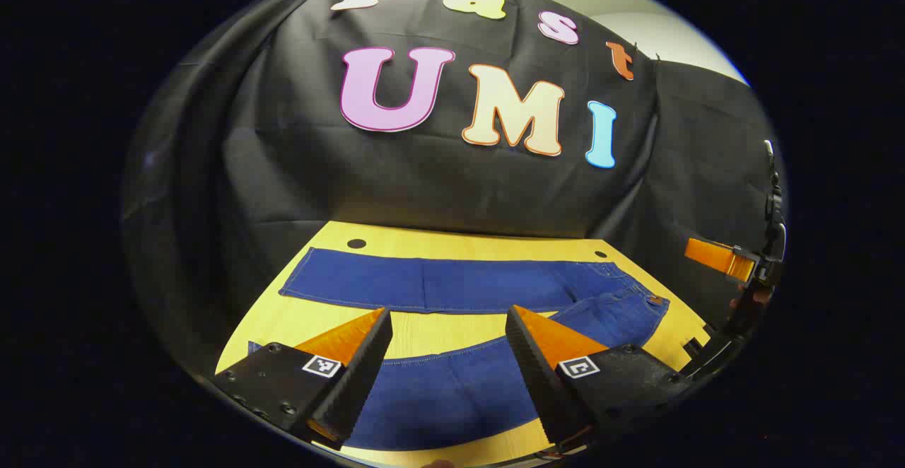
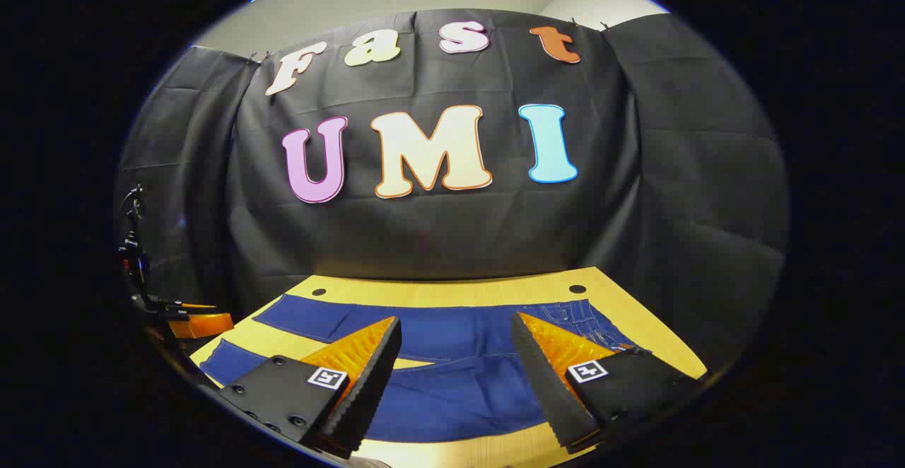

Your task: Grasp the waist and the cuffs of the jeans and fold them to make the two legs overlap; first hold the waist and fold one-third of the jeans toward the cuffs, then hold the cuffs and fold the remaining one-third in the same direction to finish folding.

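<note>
Left gripper view: left gripper (image 1: 449,323) spread wide, grasping nothing, poised above jeans (image 1: 452,284) laid flat, legs splayed apart. Near leg partly hidden behind both fingers (image 1: 353,355). Right gripper (image 1: 735,263) off beyond the waist end, cut off at the edge, grip impossible to judge there. Right gripper view: right gripper (image 2: 456,330) likewise spread, released, over the same jeans (image 2: 452,376). Underneath, yellow wooden table (image 1: 466,242) with two dark holes beyond the jeans; black cloth wall (image 1: 297,171) behind, pale room wall above.
</note>
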Motion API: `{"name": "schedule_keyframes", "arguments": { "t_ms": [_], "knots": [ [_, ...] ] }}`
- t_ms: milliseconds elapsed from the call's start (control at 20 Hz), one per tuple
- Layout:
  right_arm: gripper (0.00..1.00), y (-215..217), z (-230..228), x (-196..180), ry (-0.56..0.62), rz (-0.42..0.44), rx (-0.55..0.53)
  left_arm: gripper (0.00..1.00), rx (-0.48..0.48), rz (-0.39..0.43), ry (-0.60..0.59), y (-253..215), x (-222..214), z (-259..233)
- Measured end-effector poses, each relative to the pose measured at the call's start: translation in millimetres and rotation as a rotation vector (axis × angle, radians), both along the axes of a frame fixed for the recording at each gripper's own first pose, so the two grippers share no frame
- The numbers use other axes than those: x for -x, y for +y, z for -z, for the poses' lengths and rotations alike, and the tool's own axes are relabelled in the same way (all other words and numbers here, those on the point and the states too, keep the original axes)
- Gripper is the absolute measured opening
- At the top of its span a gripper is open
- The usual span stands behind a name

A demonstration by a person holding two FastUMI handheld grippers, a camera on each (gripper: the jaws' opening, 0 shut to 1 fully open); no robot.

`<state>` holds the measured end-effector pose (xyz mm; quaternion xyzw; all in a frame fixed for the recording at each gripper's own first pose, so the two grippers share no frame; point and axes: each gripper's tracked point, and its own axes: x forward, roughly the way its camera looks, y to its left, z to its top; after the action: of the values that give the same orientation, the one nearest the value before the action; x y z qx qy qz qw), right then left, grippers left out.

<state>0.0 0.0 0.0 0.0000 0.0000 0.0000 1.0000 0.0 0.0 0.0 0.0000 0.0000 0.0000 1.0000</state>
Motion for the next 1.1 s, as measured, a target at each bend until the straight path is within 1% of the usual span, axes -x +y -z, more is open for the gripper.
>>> {"name": "schedule_keyframes", "arguments": {
  "t_ms": [50,100,150,400,450,500,650,700,750,800,850,900,1000,1050,1100],
  "knots": [
    [0.92,-1.6,1.8,-0.2,0.008,0.003,0.003,0.95,0.003,-0.003,0.002,0.9,-1.0,0.3],
    [0.92,-3.3,4.3,0.3,0.013,0.008,0.008,0.95,0.004,-0.004,0.007,1.2,-3.4,2.0],
    [0.97,-5.6,4.9,-0.1,0.018,0.015,0.011,0.95,0.005,-0.005,0.013,2.3,-4.8,3.0],
    [0.97,-2.9,12.6,2.0,0.036,0.02,0.022,0.95,-0.014,0.019,0.039,2.7,-7.8,7.9],
    [0.92,-2.4,13.9,2.3,0.039,0.022,0.029,0.95,-0.019,0.023,0.043,3.9,-7.7,9.9],
    [0.97,-3.0,15.3,3.0,0.04,0.025,0.035,0.95,-0.023,0.027,0.048,4.2,-7.9,11.1],
    [0.97,-0.4,21.3,5.4,0.051,0.03,0.035,0.95,-0.027,0.038,0.056,5.4,-8.8,14.5],
    [0.92,-0.3,23.0,7.0,0.054,0.031,0.033,0.95,-0.027,0.042,0.06,5.6,-8.7,15.6],
    [0.97,0.9,24.0,7.6,0.056,0.031,0.032,0.95,-0.029,0.048,0.063,6.4,-9.0,18.0],
    [0.97,1.8,26.3,7.3,0.058,0.033,0.035,0.95,-0.033,0.056,0.067,6.4,-9.1,19.4],
    [0.92,2.6,27.2,8.4,0.064,0.033,0.041,0.95,-0.04,0.066,0.074,6.5,-9.4,21.8],
    [0.92,2.2,30.0,9.0,0.066,0.035,0.047,0.95,-0.048,0.079,0.083,5.7,-9.5,24.7],
    [0.92,4.3,32.9,9.9,0.073,0.033,0.052,0.95,-0.075,0.132,0.111,3.4,-7.9,33.5],
    [0.97,5.7,34.5,10.4,0.078,0.03,0.05,0.95,-0.093,0.17,0.135,1.5,-7.9,40.5],
    [0.97,7.3,38.2,10.6,0.086,0.027,0.046,0.95,-0.113,0.209,0.164,1.5,-6.9,49.7]
  ]
}}
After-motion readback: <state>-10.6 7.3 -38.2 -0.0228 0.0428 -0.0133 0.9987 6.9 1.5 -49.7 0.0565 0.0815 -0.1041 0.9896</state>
